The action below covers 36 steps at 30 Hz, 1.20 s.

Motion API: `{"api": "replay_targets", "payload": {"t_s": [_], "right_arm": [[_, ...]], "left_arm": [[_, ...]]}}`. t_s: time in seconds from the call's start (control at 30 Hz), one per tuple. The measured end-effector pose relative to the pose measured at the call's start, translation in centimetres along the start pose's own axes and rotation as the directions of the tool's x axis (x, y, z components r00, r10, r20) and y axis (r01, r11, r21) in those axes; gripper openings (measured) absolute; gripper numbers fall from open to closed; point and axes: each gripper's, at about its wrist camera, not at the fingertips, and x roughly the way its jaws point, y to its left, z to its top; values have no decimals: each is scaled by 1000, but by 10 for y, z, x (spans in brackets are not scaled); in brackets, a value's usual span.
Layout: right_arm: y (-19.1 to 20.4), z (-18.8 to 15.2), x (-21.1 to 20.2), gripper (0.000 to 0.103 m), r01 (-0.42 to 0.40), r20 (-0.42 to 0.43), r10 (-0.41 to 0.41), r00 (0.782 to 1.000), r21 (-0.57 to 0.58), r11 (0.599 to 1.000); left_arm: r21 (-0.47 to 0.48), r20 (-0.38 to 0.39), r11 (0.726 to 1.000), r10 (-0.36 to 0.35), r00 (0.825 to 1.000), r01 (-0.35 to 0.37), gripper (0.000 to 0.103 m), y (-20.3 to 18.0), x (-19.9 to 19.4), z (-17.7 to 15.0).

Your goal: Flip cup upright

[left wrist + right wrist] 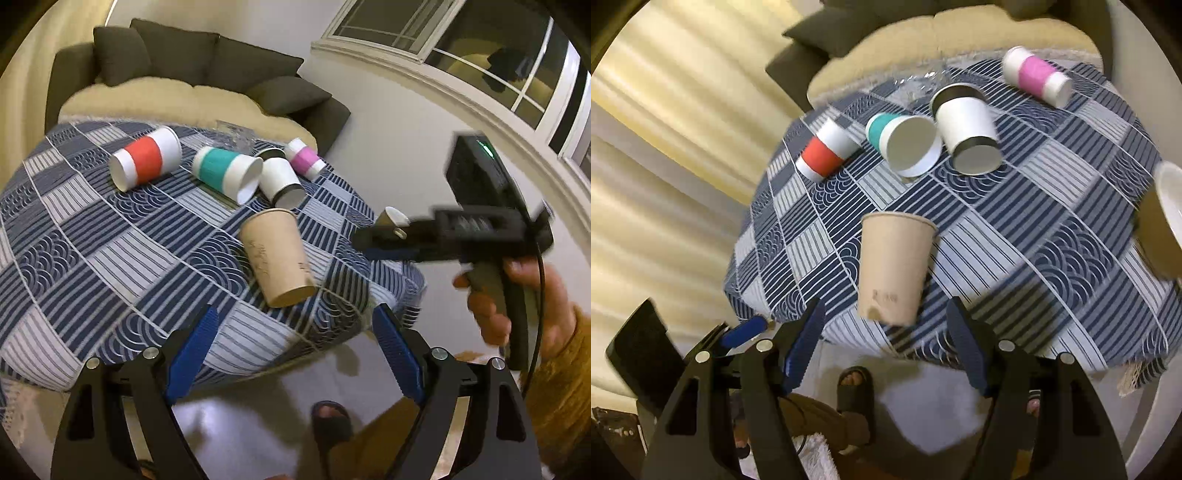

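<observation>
A plain tan paper cup (275,254) lies on its side on the round table's blue patterned cloth (92,236), its base toward me; it also shows in the right wrist view (894,266). My left gripper (295,325) is open and empty, just short of the table edge near the cup. My right gripper (886,314) is open and empty, its blue pads either side of the cup's base, apart from it. It appears in the left wrist view (373,240) at the right.
Several more cups lie on their sides farther back: red-banded (146,158), teal-banded (225,173), white with dark rims (282,181), pink-banded (304,157). A brown cup (1161,225) sits at the table's right edge. A sofa (207,62) stands behind. My sandalled foot (855,387) is below.
</observation>
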Motion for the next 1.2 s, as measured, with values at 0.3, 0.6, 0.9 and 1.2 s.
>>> {"api": "replay_targets", "payload": {"t_s": [0.3,0.6,0.9,1.2], "right_arm": [[-35,-66,-15,69,-54,45,53,998,16,998],[-36,-82,-9,69,-93,64,96,993,-45,995],[-45,-81,-4,69,-124,42,126,991,-46,991],[-50,-74,1,69,-155,36,155,987,-16,988]], "left_arm": [[-135,-136,991,9,991,-27,84,-8,35,33],[-130,-384,947,226,895,-295,84,-15,101,73],[-85,-461,911,323,826,-403,82,-10,144,82],[-130,-501,895,312,807,-426,59,1,163,80]]}}
